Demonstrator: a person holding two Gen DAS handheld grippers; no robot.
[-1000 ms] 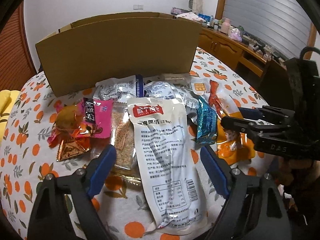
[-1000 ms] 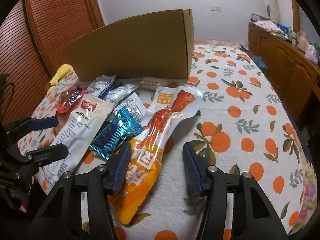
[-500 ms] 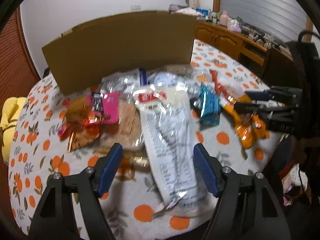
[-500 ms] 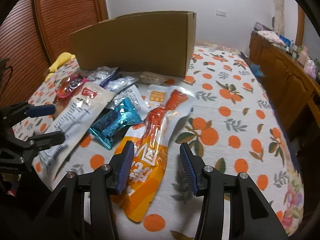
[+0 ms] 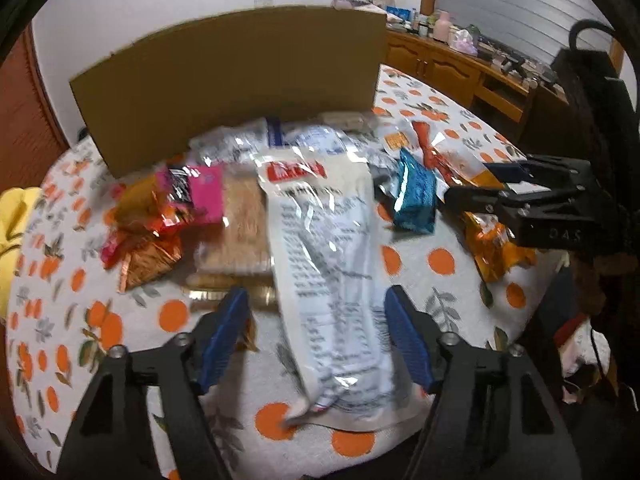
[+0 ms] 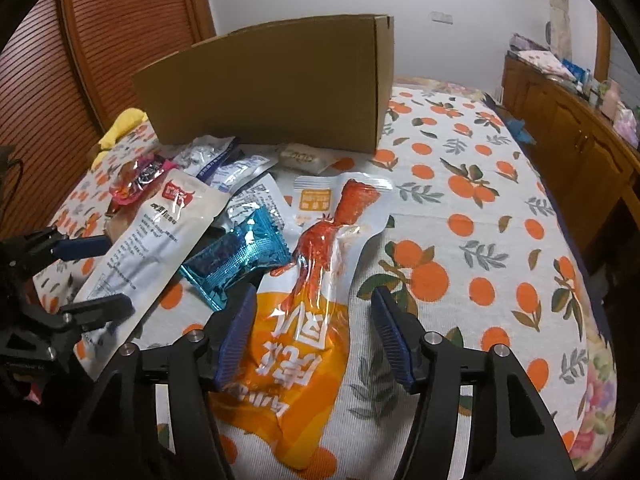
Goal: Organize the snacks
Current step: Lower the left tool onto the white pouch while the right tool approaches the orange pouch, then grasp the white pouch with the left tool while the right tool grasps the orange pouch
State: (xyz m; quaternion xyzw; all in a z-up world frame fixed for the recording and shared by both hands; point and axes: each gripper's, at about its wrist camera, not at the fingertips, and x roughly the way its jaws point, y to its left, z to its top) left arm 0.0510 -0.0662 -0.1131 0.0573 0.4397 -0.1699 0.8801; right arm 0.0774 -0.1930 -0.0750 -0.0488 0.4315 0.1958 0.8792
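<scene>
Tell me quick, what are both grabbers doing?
Left gripper: closing around the long white packet, not pinching it.
Right gripper: opening over the orange packet.

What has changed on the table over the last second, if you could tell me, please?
The left gripper is closing around the long white packet without pressing it yet. The right gripper is opening over the orange packet. The other snacks and the cardboard box have not moved.
</scene>
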